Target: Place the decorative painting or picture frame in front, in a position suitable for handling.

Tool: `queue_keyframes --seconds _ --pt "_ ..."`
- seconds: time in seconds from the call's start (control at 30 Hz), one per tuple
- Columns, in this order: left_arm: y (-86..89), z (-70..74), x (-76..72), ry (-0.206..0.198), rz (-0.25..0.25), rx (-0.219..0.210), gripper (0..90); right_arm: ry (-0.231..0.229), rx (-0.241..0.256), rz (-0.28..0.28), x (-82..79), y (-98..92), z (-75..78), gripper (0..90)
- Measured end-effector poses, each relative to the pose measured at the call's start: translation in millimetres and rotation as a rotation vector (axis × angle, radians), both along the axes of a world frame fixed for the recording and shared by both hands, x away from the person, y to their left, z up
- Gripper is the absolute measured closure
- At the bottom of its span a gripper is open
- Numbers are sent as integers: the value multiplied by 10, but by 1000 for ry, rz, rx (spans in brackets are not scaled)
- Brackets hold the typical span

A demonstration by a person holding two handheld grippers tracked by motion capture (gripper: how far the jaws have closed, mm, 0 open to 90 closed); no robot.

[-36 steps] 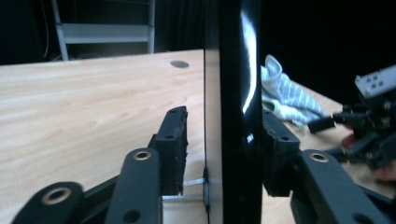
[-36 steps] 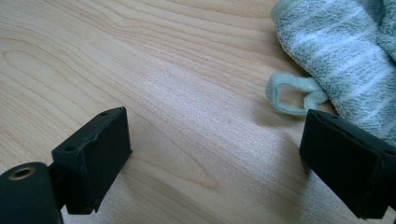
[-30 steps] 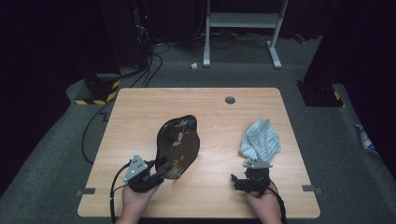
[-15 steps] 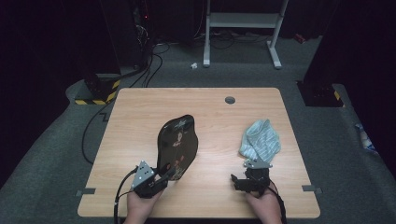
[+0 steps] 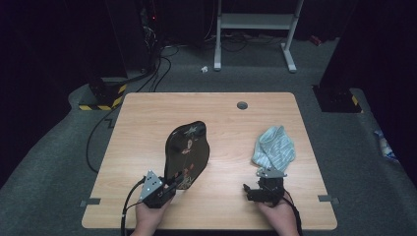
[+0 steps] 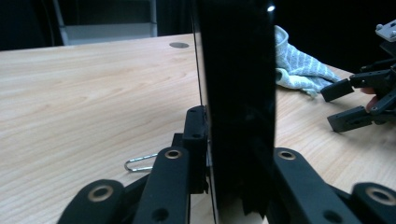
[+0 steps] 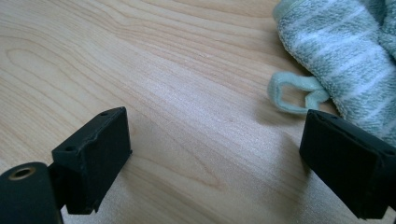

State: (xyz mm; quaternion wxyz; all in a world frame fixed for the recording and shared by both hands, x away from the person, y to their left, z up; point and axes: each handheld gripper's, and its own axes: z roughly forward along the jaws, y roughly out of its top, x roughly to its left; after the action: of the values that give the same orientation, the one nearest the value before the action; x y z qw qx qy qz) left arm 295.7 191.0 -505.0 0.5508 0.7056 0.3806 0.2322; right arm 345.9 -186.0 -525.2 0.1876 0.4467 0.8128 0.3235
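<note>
While the black lacquered tray (image 5: 187, 153) takes up the middle of the desk (image 5: 147, 123), bare wood lies open to its left out to the desk's left edge, and more stretches beyond it up to the far edge, where a small round grommet (image 5: 242, 105) sits. To the tray's right a crumpled striped cloth (image 5: 273, 146) lies near the desk's right edge, with clear wood between the two. The desk is pale wood grain on grey carpet, in a dark room with cables and a white frame (image 5: 255, 29) beyond the tray. The left hand-held gripper (image 5: 169, 188) sits at the tray's near end, jaws clamped on its rim, and the tray stands tilted up on edge. A small wire clip (image 6: 139, 162) lies on the wood just left of the tray. The right hand-held gripper (image 5: 252, 191) rests well right of the tray, jaws spread apart and holding nothing, the cloth just beyond them.
</note>
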Motion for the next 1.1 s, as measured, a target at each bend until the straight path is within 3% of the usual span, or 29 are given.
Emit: queue_keyframes --seconds 0.13,0.2,0.3,0.4,0.53,0.6,0.73,0.83,0.93,1.1 --pt "46 -46 20 34 -8 -8 641 0 1 12 -28 -19 1 87" --pt "71 -66 44 70 -5 9 593 -1 0 14 -28 -25 1 89" --pt "123 -107 60 115 -35 -21 529 -2 2 7 -21 -26 0 91" --pt "101 -136 38 105 -53 29 516 -2 2 5 -19 -26 0 92" --pt "31 -187 46 131 -48 87 513 -5 5 10 -19 -31 2 115" --pt "18 -184 21 104 -53 98 533 -9 8 13 -23 -39 5 142" --pt "-4 -187 29 127 -60 99 525 -36 12 7 -51 -64 39 205" --pt "-17 -188 48 142 -72 107 501 -53 61 -15 -69 -105 128 311" --pt "-30 -187 39 137 -57 114 491 -75 99 -34 -43 -139 221 336" --pt "-33 -186 42 141 -44 123 496 -155 74 -130 98 -196 349 392"
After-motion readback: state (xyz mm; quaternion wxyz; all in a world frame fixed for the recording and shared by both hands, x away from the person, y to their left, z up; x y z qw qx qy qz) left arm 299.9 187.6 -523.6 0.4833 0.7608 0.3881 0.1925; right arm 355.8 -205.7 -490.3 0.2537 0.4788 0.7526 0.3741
